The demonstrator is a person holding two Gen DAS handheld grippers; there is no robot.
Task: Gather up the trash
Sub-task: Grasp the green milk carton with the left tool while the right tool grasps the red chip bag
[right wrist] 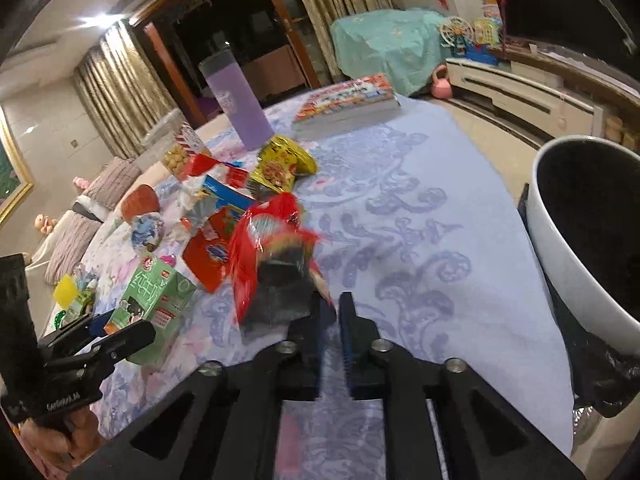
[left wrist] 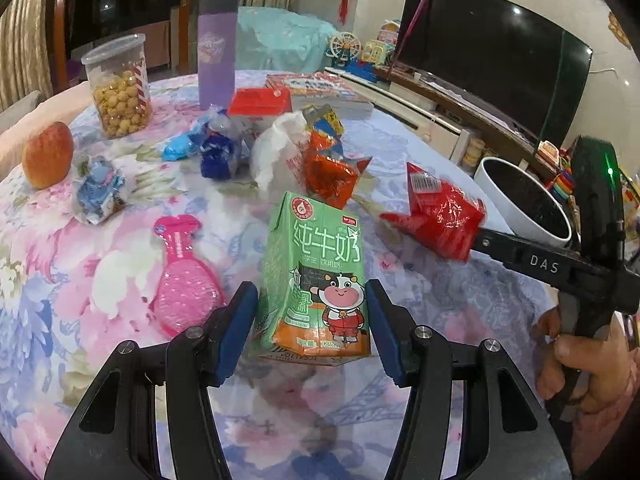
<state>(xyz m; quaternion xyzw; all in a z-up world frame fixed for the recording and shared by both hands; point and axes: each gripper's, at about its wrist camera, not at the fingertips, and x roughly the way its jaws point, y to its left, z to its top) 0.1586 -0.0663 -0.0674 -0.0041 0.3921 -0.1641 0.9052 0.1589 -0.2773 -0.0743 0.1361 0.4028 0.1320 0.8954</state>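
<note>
The left gripper [left wrist: 310, 312] stands open around a green milk carton [left wrist: 316, 280], one blue-padded finger on each side, with a small gap showing between each pad and the carton wall. The carton stands upright on the flowered tablecloth [left wrist: 80, 280], its cartoon cow facing the left wrist camera. Just left of it lies a pink plastic brush [left wrist: 184, 276]. Farther out sits a cluster of litter: an orange wrapper [left wrist: 330, 174], a white plastic bag [left wrist: 276, 152], blue wrappers [left wrist: 208, 148] and a crumpled blue-and-white wrapper [left wrist: 98, 190]. An apple [left wrist: 48, 156], a clear jar of round yellow snacks [left wrist: 118, 88], a purple bottle [left wrist: 216, 52] and a stack of books [left wrist: 320, 92] stand toward the far edge of the table.

The right gripper [right wrist: 330, 308] is closed on a red wrapper [right wrist: 272, 240], which it holds lifted above the cloth; the wrapper is blurred in both views. In the left wrist view the same red wrapper [left wrist: 440, 212] hangs at the tip of the right gripper's black arm, between the milk carton and a white bin [left wrist: 520, 208] with a dark lining. In the right wrist view the bin [right wrist: 560, 248] sits at the right, beside the table edge, with the wrapper well left of its rim. A yellow snack packet [right wrist: 284, 164] lies beyond the wrapper.
</note>
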